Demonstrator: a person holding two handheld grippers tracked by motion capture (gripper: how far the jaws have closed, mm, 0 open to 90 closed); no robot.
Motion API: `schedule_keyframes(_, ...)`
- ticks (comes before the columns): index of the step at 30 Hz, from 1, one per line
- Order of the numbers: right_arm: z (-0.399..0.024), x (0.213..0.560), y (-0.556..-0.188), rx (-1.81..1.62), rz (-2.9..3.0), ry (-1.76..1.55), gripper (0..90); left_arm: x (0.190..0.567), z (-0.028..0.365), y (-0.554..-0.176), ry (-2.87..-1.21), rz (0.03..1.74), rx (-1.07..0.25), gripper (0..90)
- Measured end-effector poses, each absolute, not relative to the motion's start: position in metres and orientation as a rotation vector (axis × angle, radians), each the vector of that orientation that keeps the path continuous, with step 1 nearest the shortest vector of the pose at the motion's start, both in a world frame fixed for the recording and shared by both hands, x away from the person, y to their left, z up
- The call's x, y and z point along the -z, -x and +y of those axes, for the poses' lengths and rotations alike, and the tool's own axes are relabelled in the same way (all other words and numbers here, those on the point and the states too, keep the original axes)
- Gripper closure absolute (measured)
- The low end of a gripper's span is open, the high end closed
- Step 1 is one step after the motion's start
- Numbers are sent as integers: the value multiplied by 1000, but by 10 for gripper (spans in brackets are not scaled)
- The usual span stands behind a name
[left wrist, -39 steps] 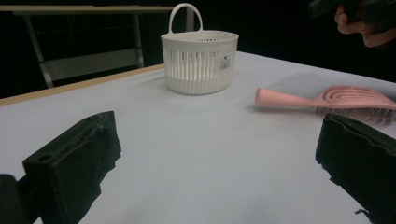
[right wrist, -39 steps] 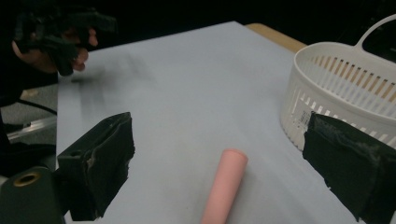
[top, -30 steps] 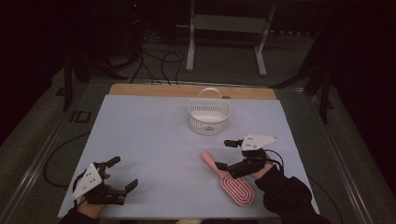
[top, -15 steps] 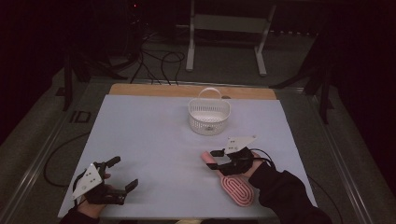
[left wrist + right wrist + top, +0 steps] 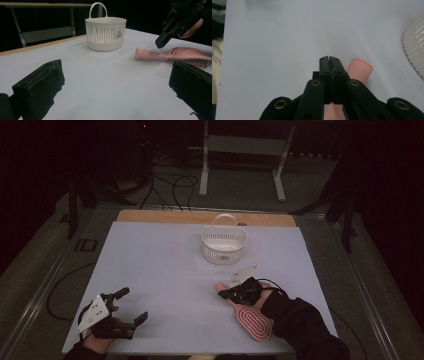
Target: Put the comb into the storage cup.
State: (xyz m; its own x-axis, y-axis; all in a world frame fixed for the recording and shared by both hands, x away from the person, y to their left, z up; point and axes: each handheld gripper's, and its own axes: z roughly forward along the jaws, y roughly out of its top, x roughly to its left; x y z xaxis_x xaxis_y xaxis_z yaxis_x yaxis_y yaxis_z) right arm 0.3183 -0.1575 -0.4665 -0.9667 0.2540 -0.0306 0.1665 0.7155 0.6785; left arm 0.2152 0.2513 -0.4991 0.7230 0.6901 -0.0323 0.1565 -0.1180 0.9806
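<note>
pink hairbrush (image 5: pixel 248 316) lies flat on the white-covered bench (image 5: pixel 160 270), near the front edge on the right side, handle end pointing toward the white slotted basket (image 5: pixel 224 243), bristle head toward the person. right hand-held gripper (image 5: pixel 224 294) sits over the handle; its jaws have just been closing and in the right gripper view they're pressed together w/ no gap, tips meeting above the handle, nothing between them. the pink handle end (image 5: pixel 359 68) shows just beside and under the closed tips, so brush isn't gripped. from the left gripper view the right hand-held gripper (image 5: pixel 162 41) hangs just above the handle (image 5: pixel 150 53), tip angled down; can't tell if it touches. basket stands upright w/ its hoop handle up, farther back on the bench, well apart from the brush. left hand-held gripper (image 5: pixel 129 306) rests at the front left of the bench, jaws spread wide, nothing in them; it's well apart from brush and basket. dark floor w/ cables (image 5: pixel 170 185) behind the bench.
</note>
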Motion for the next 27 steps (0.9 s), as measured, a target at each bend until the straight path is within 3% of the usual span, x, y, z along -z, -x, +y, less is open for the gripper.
schedule_keyframes(27,-147,489,-336,-862,2912,-293,900,500,252,-216,-1652,693,-513,0)
